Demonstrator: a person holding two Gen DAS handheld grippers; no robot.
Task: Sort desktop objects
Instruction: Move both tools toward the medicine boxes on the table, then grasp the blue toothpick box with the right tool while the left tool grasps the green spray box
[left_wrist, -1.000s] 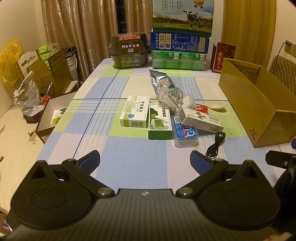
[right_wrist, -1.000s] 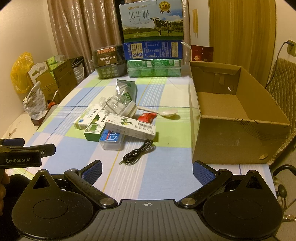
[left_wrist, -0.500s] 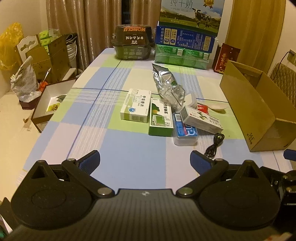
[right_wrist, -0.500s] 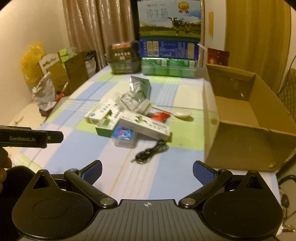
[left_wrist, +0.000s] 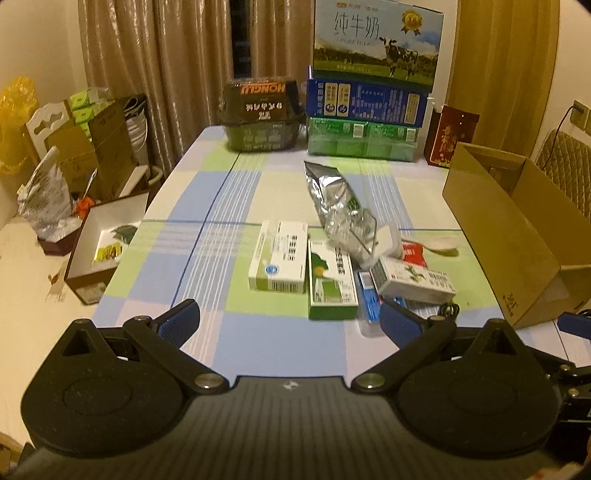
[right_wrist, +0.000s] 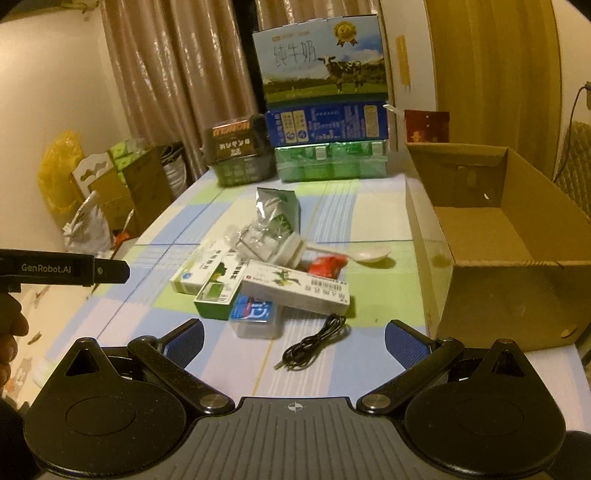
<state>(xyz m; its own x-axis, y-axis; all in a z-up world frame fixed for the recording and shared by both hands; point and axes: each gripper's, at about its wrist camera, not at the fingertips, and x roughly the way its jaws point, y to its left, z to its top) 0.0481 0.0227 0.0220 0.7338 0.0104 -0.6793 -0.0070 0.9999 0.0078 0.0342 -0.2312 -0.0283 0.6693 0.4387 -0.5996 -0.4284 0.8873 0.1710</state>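
A pile of small items lies mid-table: a white-and-green medicine box (left_wrist: 279, 256), a green box (left_wrist: 330, 282), a long white box (right_wrist: 295, 286), a blue-lidded plastic case (right_wrist: 255, 314), a silver foil bag (left_wrist: 341, 206), a red packet (right_wrist: 328, 265), a white spoon (right_wrist: 364, 254) and a black cable (right_wrist: 314, 343). An open, empty cardboard box (right_wrist: 498, 236) stands on the right. My left gripper (left_wrist: 290, 321) is open and empty, held short of the pile. My right gripper (right_wrist: 293, 341) is open and empty, just before the cable.
Milk cartons (left_wrist: 373, 85) and a dark snack tub (left_wrist: 260, 116) are stacked at the table's far end. A red box (left_wrist: 450, 136) stands behind the cardboard box. Left of the table, an open white-lined box (left_wrist: 107, 247) and bags sit on a lower surface.
Both grippers have pulled back and risen slightly, so the pile looks farther off. The right view has tilted upward. Nothing on the table has moved.
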